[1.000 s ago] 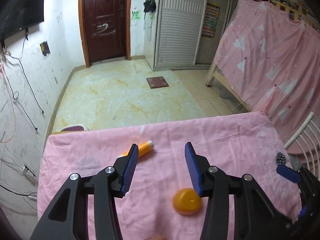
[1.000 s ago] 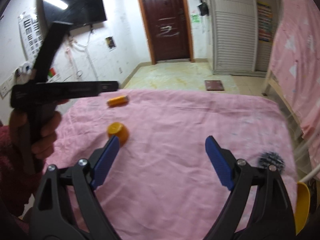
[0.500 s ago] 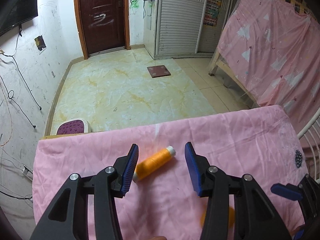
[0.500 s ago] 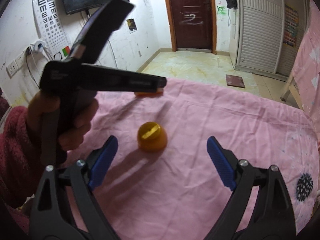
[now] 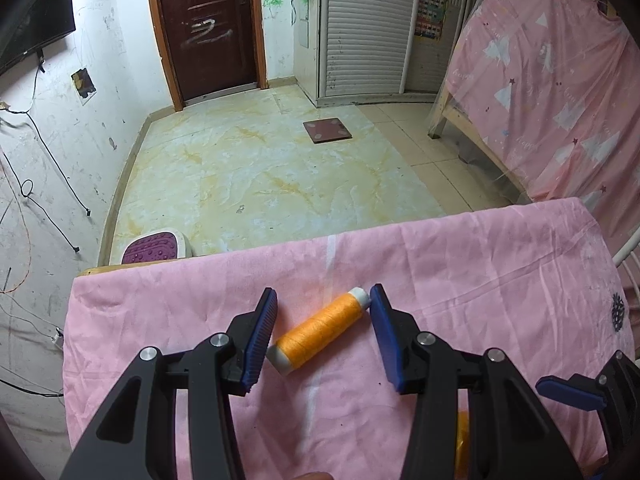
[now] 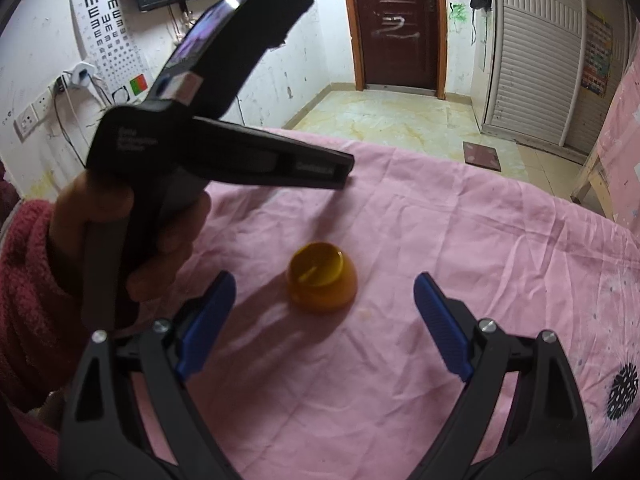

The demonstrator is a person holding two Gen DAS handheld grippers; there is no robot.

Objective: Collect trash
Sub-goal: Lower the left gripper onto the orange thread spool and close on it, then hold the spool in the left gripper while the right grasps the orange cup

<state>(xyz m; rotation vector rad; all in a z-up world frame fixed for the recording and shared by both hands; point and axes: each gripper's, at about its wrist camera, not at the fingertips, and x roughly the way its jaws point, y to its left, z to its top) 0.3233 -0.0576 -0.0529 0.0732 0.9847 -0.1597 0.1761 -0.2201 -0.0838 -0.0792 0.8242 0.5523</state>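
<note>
An orange thread spool (image 5: 320,332) lies slantwise on the pink cloth (image 5: 480,280) near the table's far edge. My left gripper (image 5: 323,296) is open around it, and each white end of the spool sits close to a blue pad. An orange dome-shaped cap (image 6: 322,282) sits on the cloth just ahead of my right gripper (image 6: 324,280), centred between its wide-open pads and touching neither. In the left wrist view the cap (image 5: 462,440) is mostly hidden behind my left finger.
A hand (image 6: 120,220) in a red sleeve holds the left tool close to the right gripper's left side. The cloth bears a black printed mark (image 6: 622,390) at the right. Beyond the far edge are a purple-topped stool (image 5: 154,246) and bare floor. A pink-draped bed frame (image 5: 560,100) stands on the right.
My left gripper has moved forward and down, so the spool now lies between its pads instead of ahead of them. My right gripper has swung over until the cap is centred between its jaws.
</note>
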